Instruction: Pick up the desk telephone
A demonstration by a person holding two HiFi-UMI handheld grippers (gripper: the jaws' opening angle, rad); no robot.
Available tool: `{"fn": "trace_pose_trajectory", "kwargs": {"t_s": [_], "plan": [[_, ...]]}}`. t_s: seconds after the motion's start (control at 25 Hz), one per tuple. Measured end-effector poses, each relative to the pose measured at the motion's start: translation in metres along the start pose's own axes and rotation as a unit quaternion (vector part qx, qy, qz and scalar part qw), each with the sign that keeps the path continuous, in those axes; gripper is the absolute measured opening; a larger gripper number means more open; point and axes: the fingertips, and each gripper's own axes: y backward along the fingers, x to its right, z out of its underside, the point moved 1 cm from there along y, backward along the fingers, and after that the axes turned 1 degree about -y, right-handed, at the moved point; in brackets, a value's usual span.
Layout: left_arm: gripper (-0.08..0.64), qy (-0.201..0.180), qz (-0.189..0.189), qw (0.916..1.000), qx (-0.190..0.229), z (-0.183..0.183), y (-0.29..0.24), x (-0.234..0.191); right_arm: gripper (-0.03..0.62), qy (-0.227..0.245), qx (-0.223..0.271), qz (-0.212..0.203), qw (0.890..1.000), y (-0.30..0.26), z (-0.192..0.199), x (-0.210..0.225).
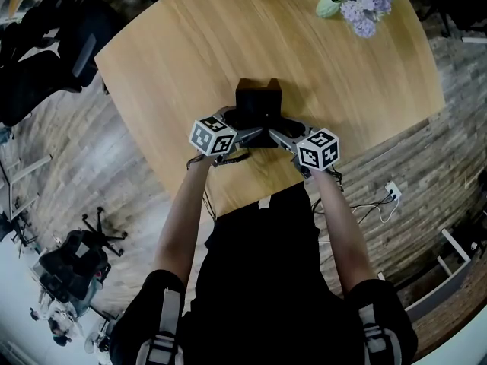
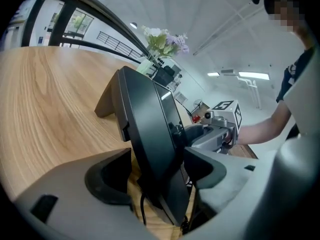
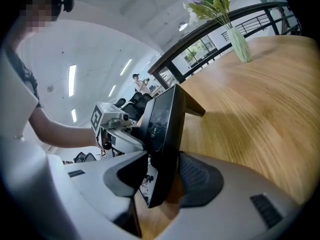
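Desk telephone point(image 1: 257, 101) sits on the round wooden bench point(image 1: 190, 44), near the edge closest to the person, propped at a slant on its rear foot point(image 2: 106, 102) so the screen faces up toward them; base looks down on the wood, so not lifted yet. The left gripper point(image 2: 156, 171) comes in from the phone's left side and the right gripper point(image 3: 161, 175) from its right, mirrored, both angled downward. This reads as a two-sided hold so the wide slanted body would come up level rather than tipping off one edge. Left gripper: jaws spread wide, phone's side edge standing between them, and a sliver of wood shows between one pad and the casing, so it straddles without clamping. Right gripper: also spread wide around the opposite edge; the ribbed pad point(image 3: 197, 176) sits just beside the phone's back, the other pad is just off the screen face, and no squeeze is visible. A thin cord point(image 2: 143, 211) hangs under the phone and could drag on a lift. Vase of flowers point(image 1: 358, 2) stands at the far side, well apart and out of the way.
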Motion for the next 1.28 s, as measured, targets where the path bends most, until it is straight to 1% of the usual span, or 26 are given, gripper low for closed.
{"fn": "trace_pose_trajectory", "kwargs": {"t_s": [0.2, 0.4, 0.52, 0.76, 1.08, 1.28], "plan": [[0.311, 0.004, 0.009, 0.9999, 0.0, -0.0012, -0.0033, -0.0001, 0.184, 0.004, -0.005, -0.005, 1.0, -0.0031, 0.0001, 0.0019], [0.31, 0.014, 0.017, 0.9998, 0.0, -0.001, -0.0073, 0.0036, 0.184, -0.018, 0.003, -0.014, 1.0, -0.0039, 0.0012, 0.0026], [0.31, 0.013, 0.014, 0.9998, 0.007, -0.0012, -0.0073, 0.005, 0.184, -0.028, 0.009, -0.018, 0.999, -0.004, 0.0014, 0.0023], [0.308, 0.016, 0.018, 0.9997, 0.003, -0.0009, -0.0084, 0.0057, 0.184, -0.033, 0.012, -0.023, 0.999, -0.003, 0.0026, 0.0035], [0.302, 0.022, 0.019, 0.9996, 0.005, -0.0022, -0.0078, 0.0052, 0.184, -0.052, 0.01, -0.027, 0.998, -0.0042, 0.0014, 0.0043], [0.295, 0.038, 0.014, 0.999, 0.018, -0.005, -0.008, 0.0046, 0.184, -0.055, 0.015, -0.023, 0.998, -0.003, -0.0031, 0.0062]]}}
